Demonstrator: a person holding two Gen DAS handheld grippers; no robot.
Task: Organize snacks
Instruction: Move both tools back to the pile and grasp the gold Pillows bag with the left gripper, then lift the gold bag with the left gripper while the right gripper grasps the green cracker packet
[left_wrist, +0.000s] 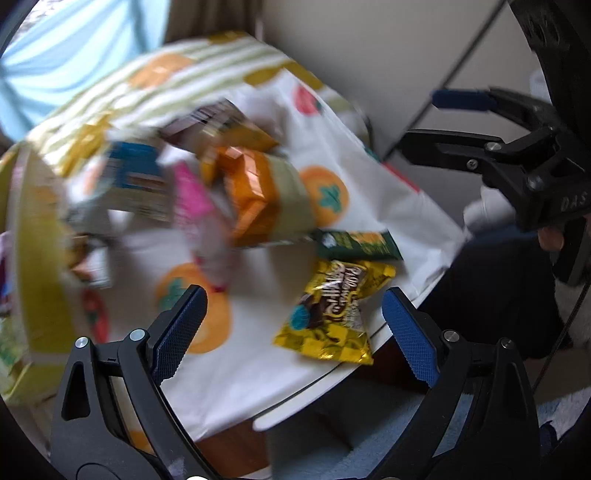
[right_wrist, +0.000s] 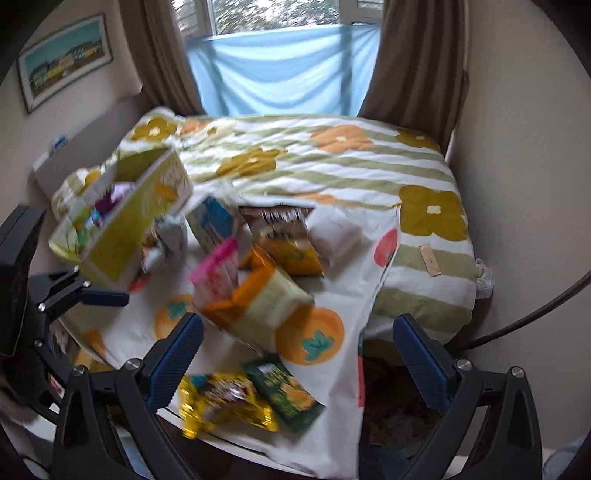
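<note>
Both grippers are hanging wide open and empty: left gripper (left_wrist: 295, 332) is framing the yellow snack packet (left_wrist: 338, 310) at lower centre, likely the first pick. Right gripper (right_wrist: 299, 354) is hovering above the same packet (right_wrist: 225, 402). The green box (right_wrist: 122, 225), upper left, is probably serving as the bin.

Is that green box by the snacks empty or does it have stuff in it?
Not empty. The green box is open on top, and purple and blue packets show inside; how full, cannot tell through the blur.
</note>
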